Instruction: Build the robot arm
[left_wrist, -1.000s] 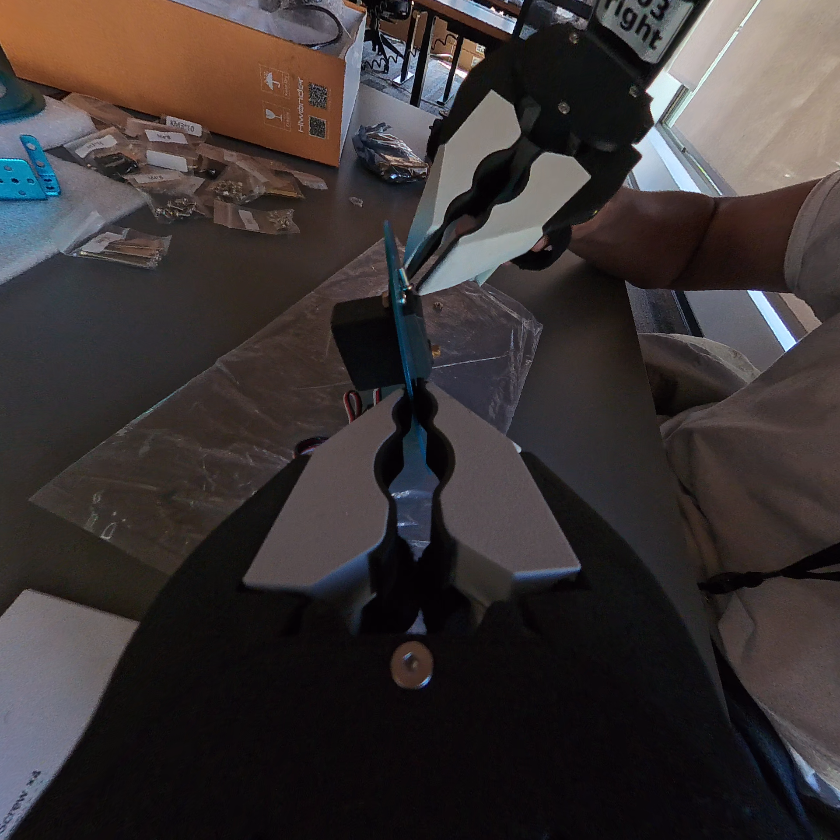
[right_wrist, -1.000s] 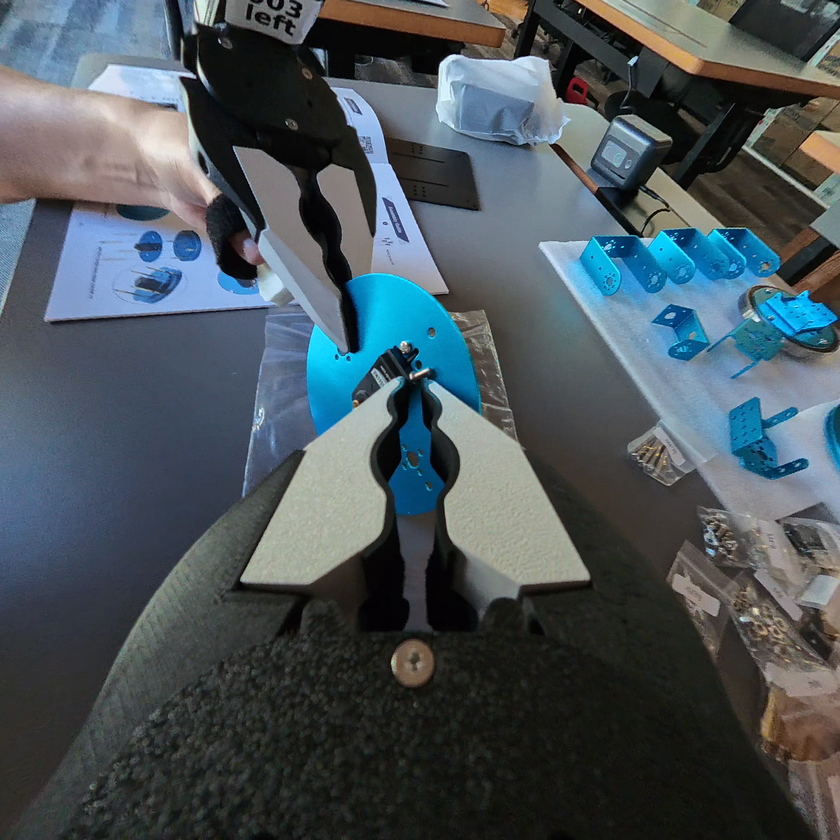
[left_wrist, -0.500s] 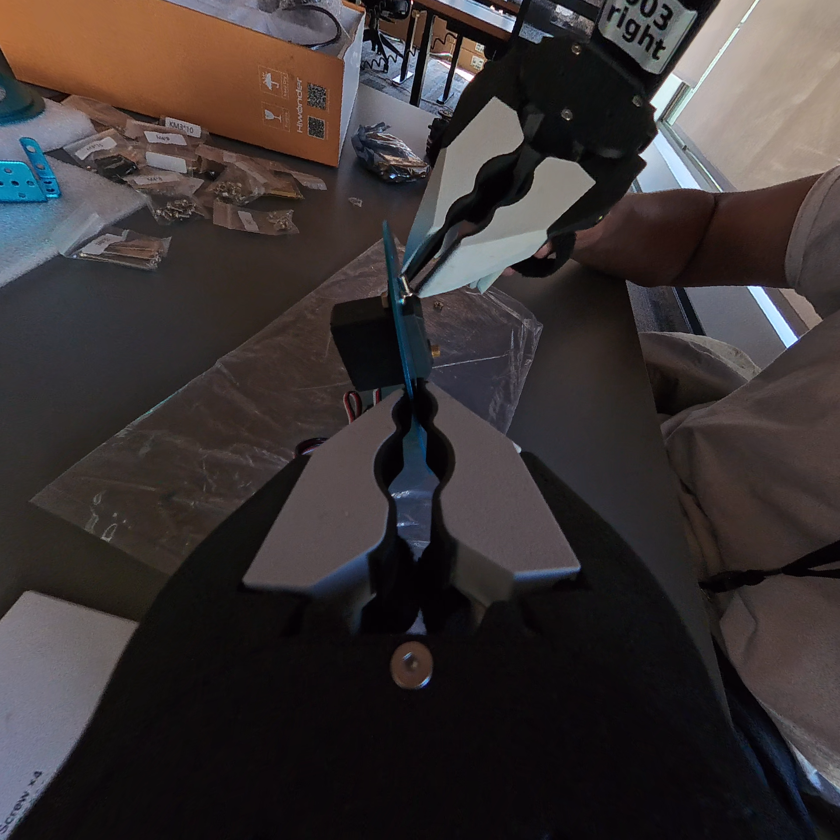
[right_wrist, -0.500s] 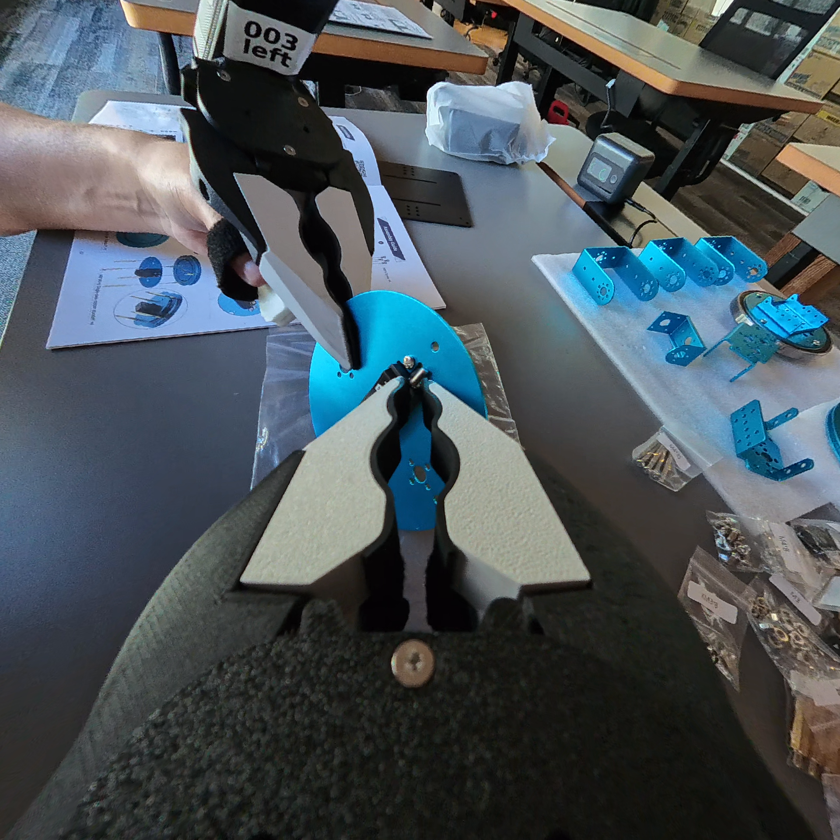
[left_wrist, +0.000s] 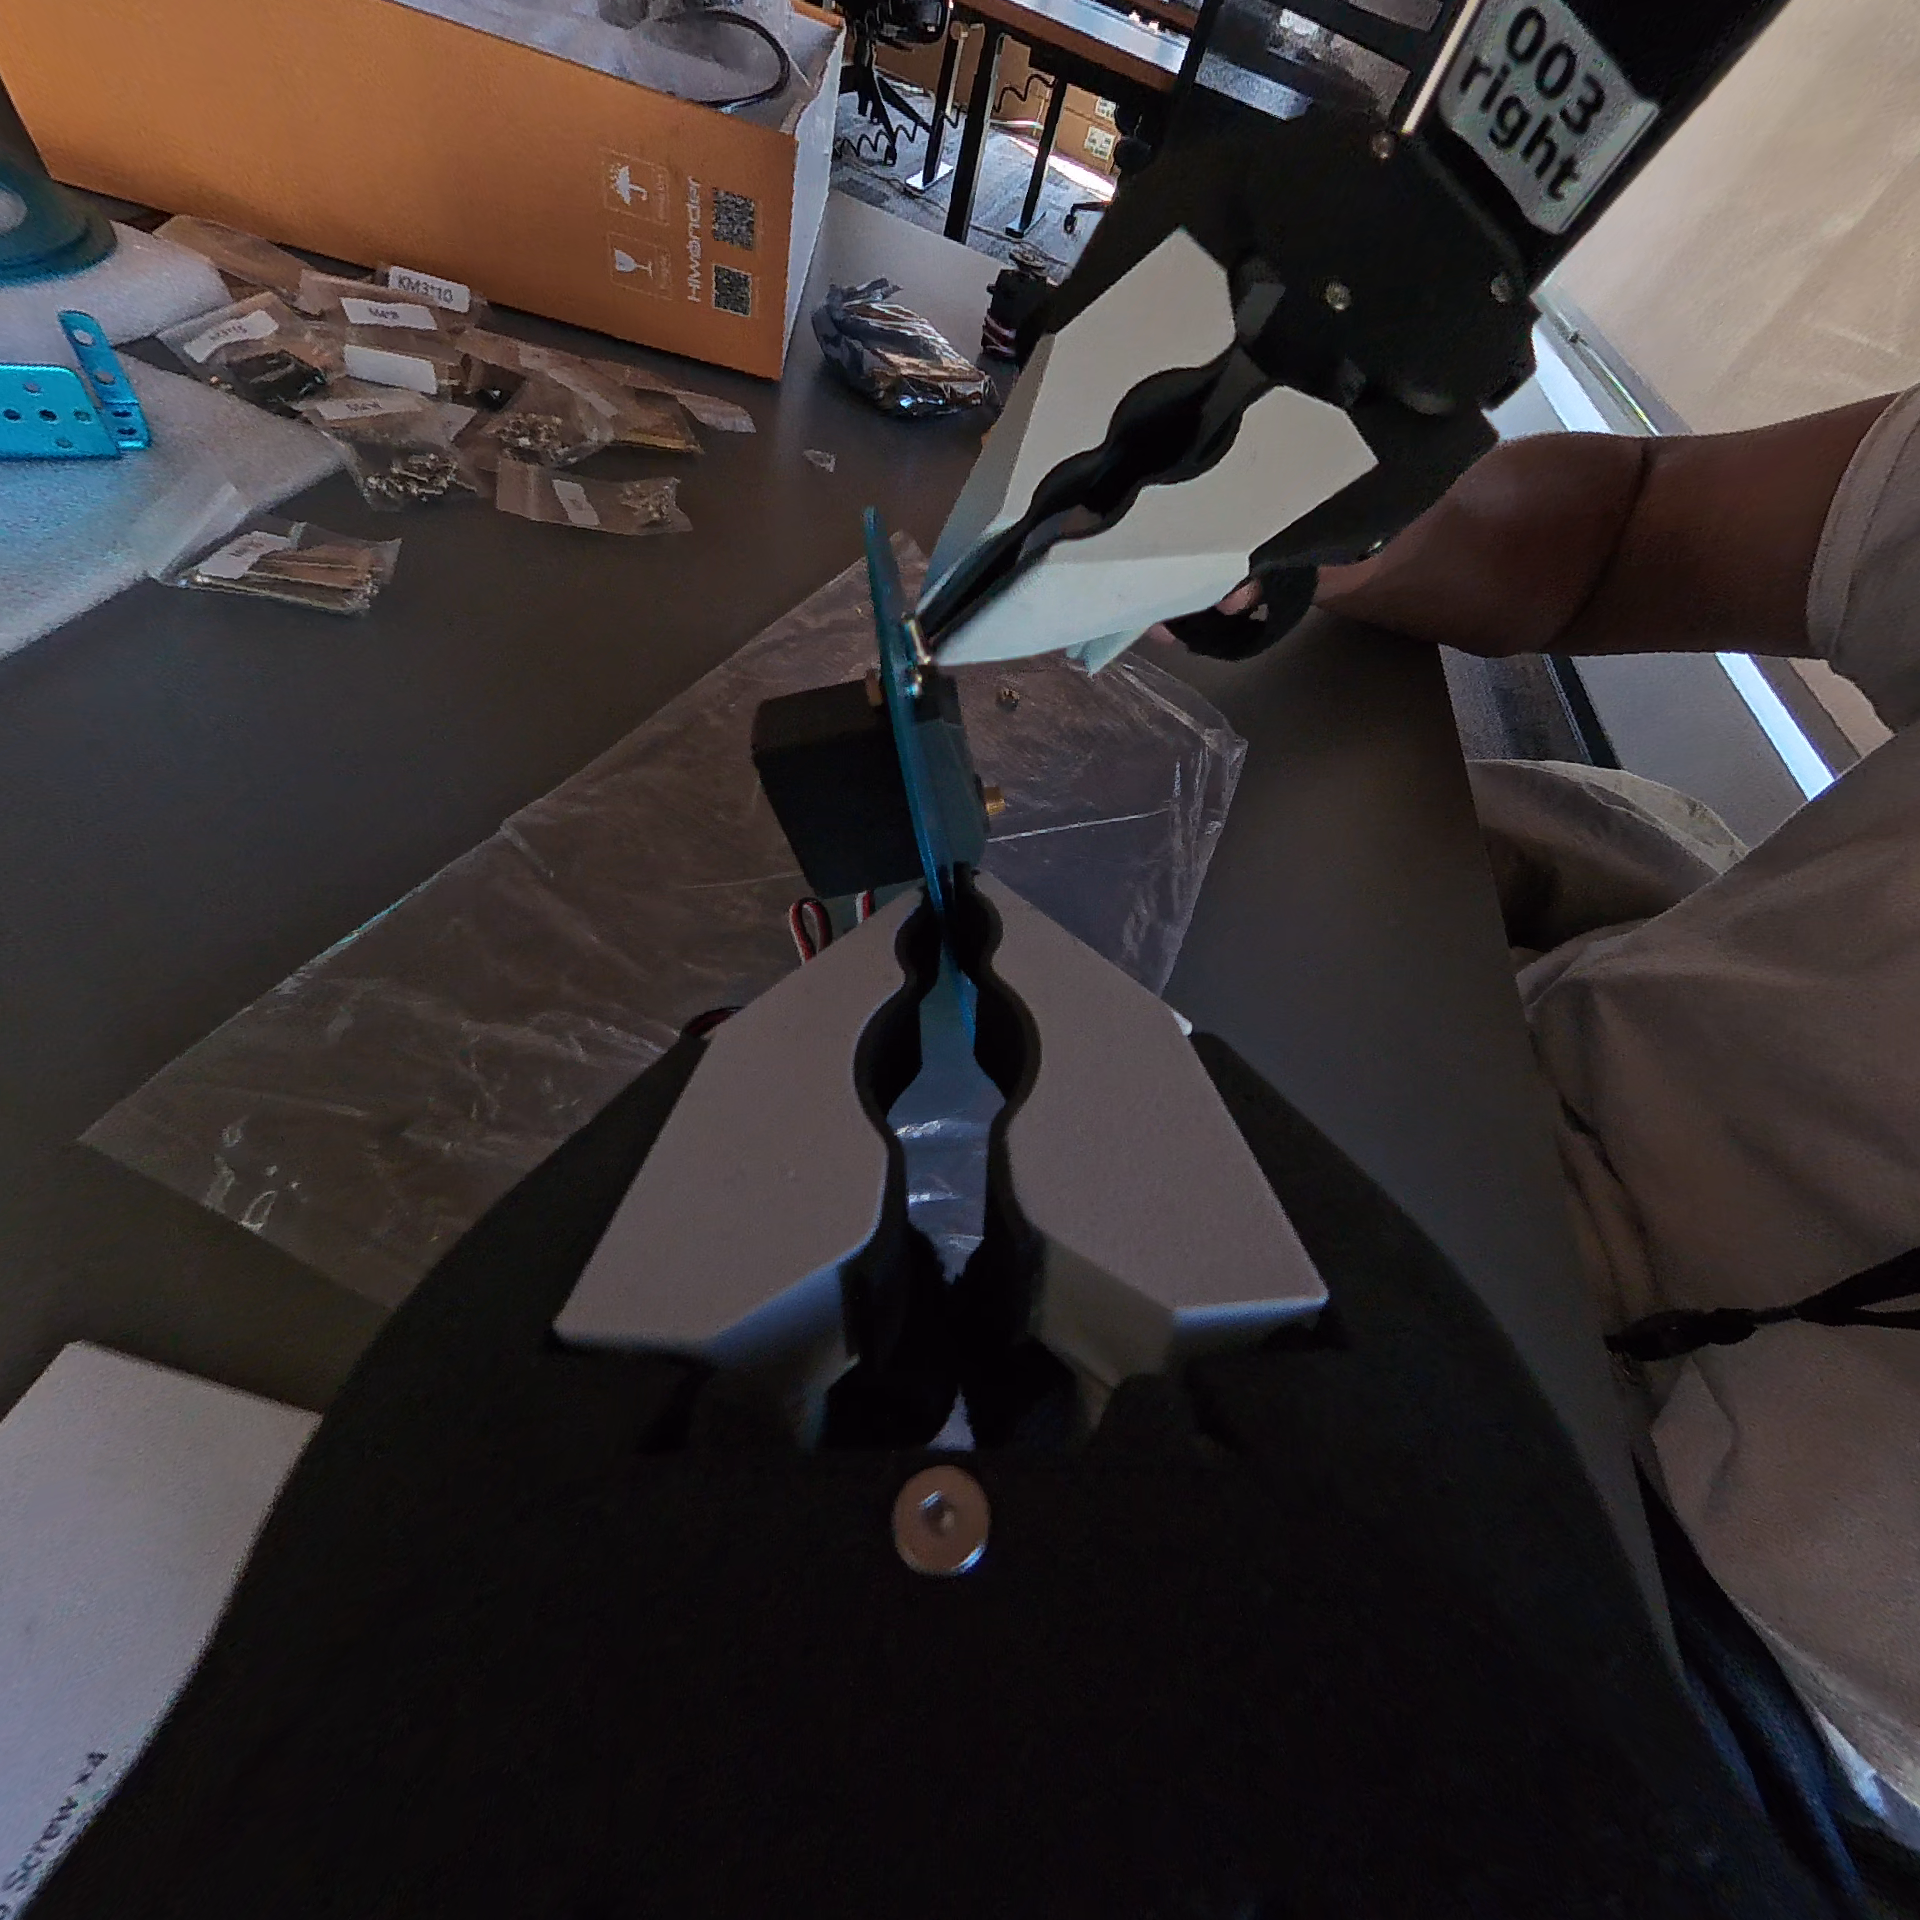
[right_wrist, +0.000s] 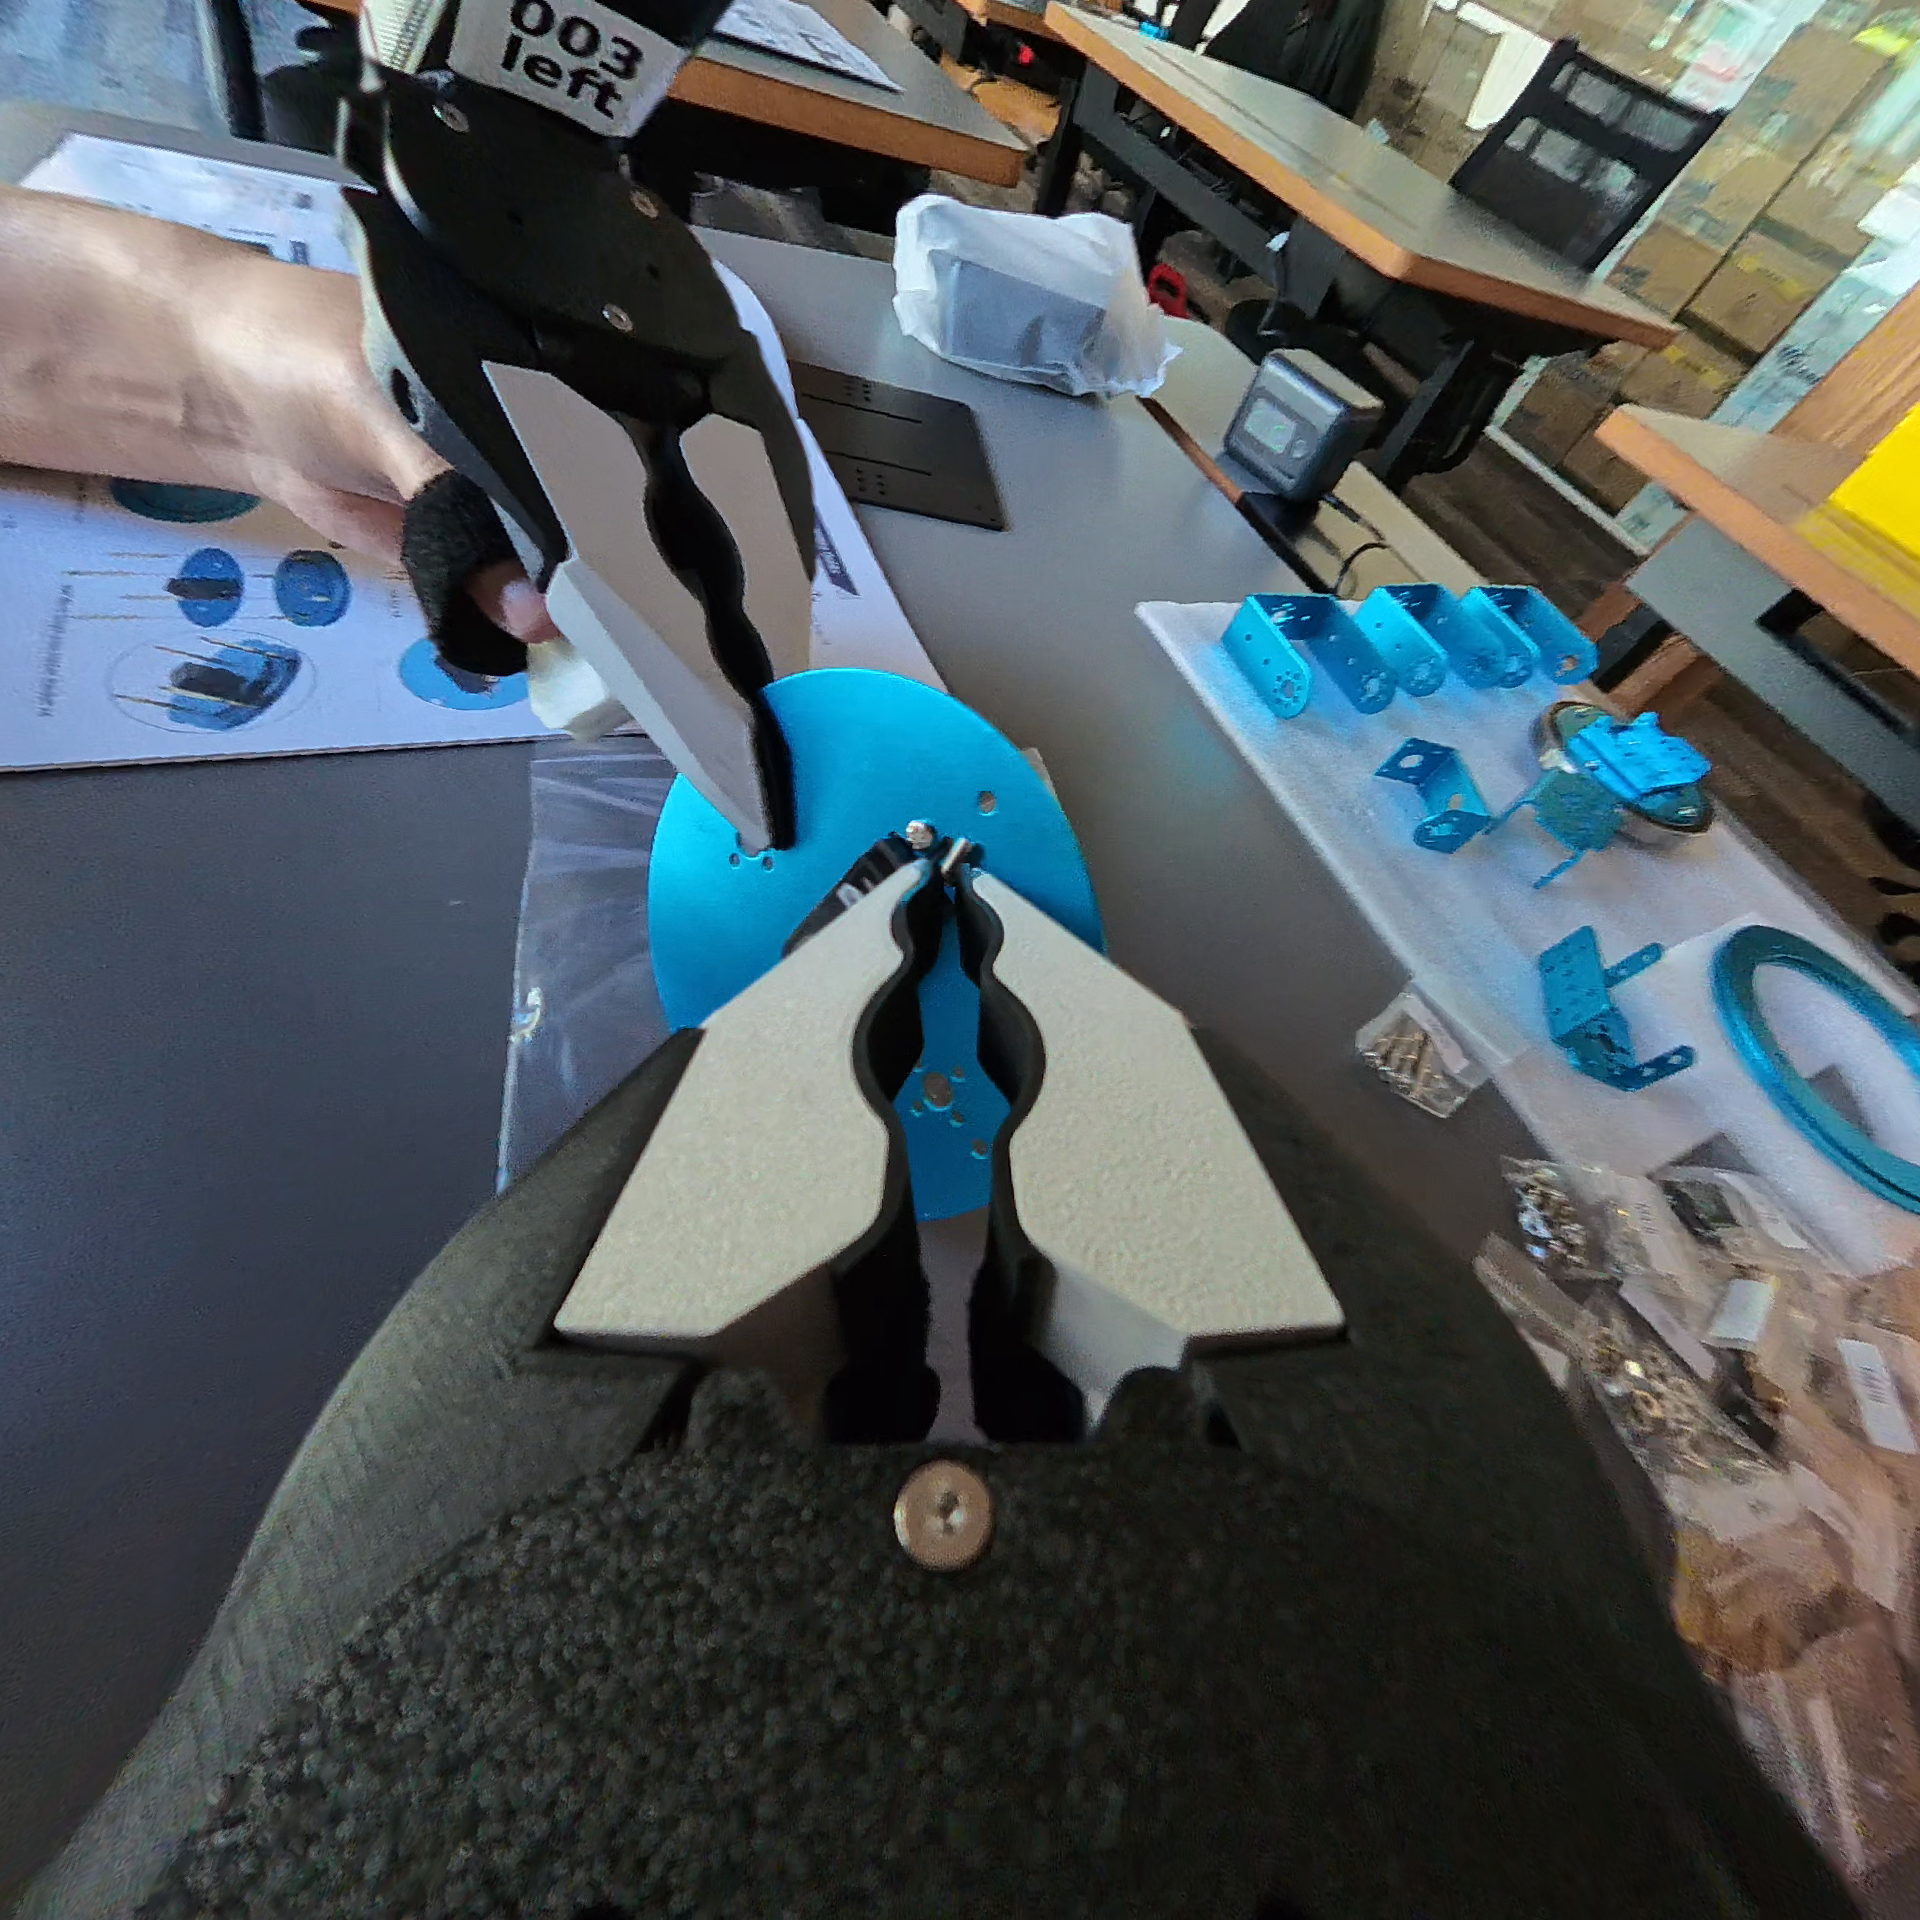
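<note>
Right wrist view: left gripper (right_wrist: 769, 831) clamped the blue disc (right_wrist: 883, 748) upright (steadying it) while right gripper (right_wrist: 940, 878) pinched a small screw (right_wrist: 954, 854) against it.

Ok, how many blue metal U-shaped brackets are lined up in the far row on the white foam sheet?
3, side by side: the left blue metal U-shaped bracket, the middle one and the right one. They overlap, so another may be hidden.

Matt blue metal disc (right_wrist: 883, 769), crinkled glossy clear plastic bag (left_wrist: 540, 997), matt dark tabletop (left_wrist: 260, 727).
</note>
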